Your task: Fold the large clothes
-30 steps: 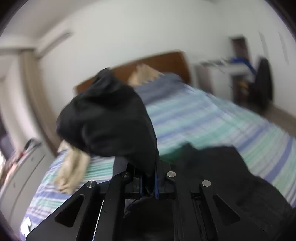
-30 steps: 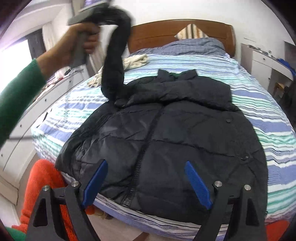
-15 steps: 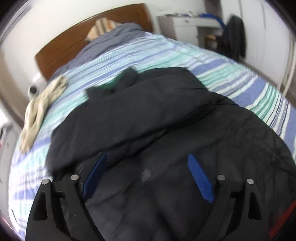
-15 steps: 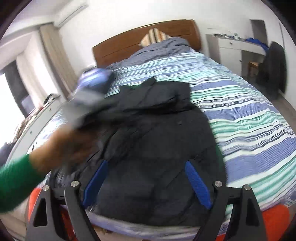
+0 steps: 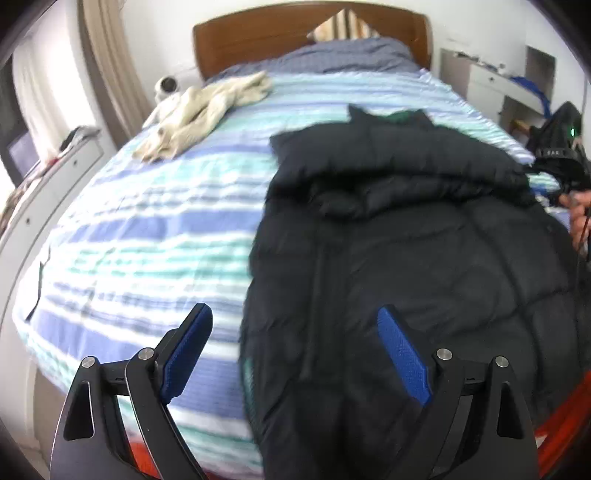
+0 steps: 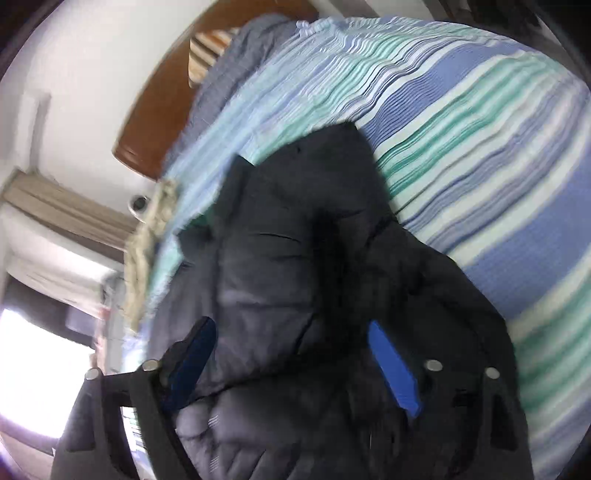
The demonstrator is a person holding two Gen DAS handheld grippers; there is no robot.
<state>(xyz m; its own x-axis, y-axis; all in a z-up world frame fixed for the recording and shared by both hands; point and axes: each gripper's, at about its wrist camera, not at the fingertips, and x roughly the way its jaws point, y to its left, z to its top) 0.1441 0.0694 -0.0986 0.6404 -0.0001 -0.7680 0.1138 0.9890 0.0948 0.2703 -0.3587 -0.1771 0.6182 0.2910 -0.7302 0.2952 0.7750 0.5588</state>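
Observation:
A black puffer jacket [image 5: 424,251] lies front up on the striped bed [image 5: 147,229], with its left sleeve folded across the chest. My left gripper [image 5: 295,332] is open and empty, above the jacket's lower left edge near the foot of the bed. In the right wrist view, which is tilted and blurred, the jacket [image 6: 295,258] fills the middle. My right gripper [image 6: 291,347] is open and empty, close over the jacket's upper right part. The hand holding the right gripper [image 5: 576,210] shows at the left view's right edge.
A cream garment [image 5: 199,110] lies at the bed's far left. Grey bedding [image 5: 354,55] and a striped pillow [image 5: 343,29] sit by the wooden headboard [image 5: 280,33]. A white drawer unit [image 5: 48,184] stands left of the bed, a desk [image 5: 491,81] at the right.
My left gripper let go of the sleeve, which now lies across the chest, and drew back to the foot of the bed. My right gripper moved to the jacket's right side and tilted.

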